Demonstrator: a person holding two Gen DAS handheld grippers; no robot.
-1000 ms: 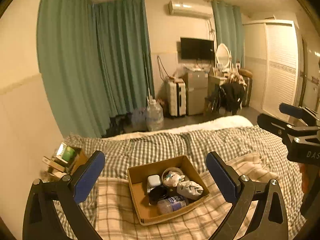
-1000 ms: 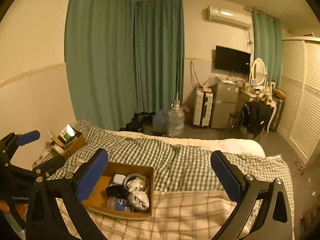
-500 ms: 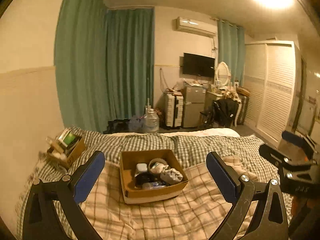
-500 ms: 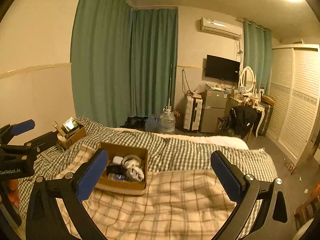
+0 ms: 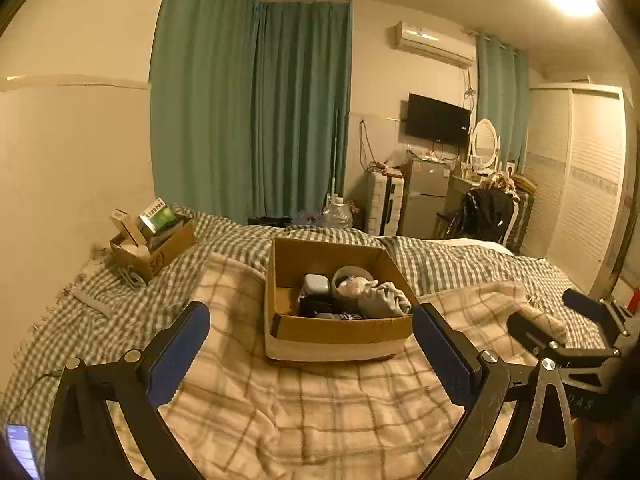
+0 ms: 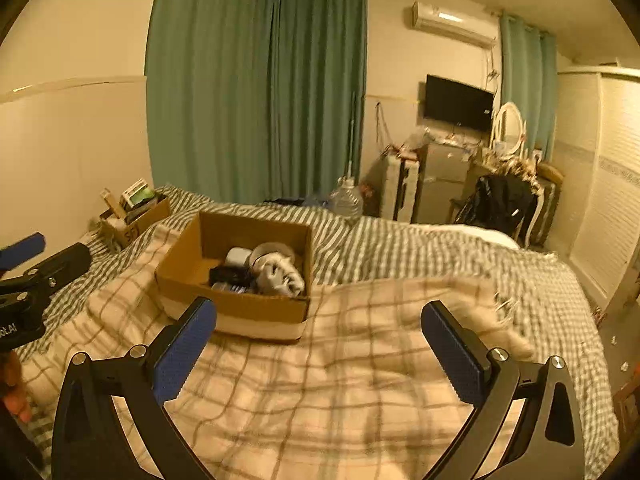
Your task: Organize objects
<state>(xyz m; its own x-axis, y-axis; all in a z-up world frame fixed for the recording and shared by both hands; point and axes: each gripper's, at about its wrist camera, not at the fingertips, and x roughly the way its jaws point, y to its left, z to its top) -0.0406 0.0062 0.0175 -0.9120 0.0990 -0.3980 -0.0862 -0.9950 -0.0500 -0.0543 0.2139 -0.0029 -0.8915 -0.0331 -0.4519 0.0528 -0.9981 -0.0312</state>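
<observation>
Both tools hang low over the bed, and nothing is gripped. The left gripper (image 5: 310, 350) has its jaws spread wide, lined up on the cardboard box (image 5: 340, 330), which sits on the cream plaid blanket (image 5: 312, 408) mid-bed. That looks like an approach to the box, not a grab yet. Inside, packed toward the box's right side: a white case (image 5: 316, 285), a tape roll (image 5: 347, 276), a grey cloth bundle (image 5: 382, 300) and something dark I can't identify.

The right gripper (image 6: 318, 354) is equally spread and empty, aimed to the right of the box.

The left view catches a phone screen (image 5: 20, 448) at the near left edge; the right view doesn't. Both show the second box (image 6: 138, 216) far left by the wall, stuffed with packets.
</observation>
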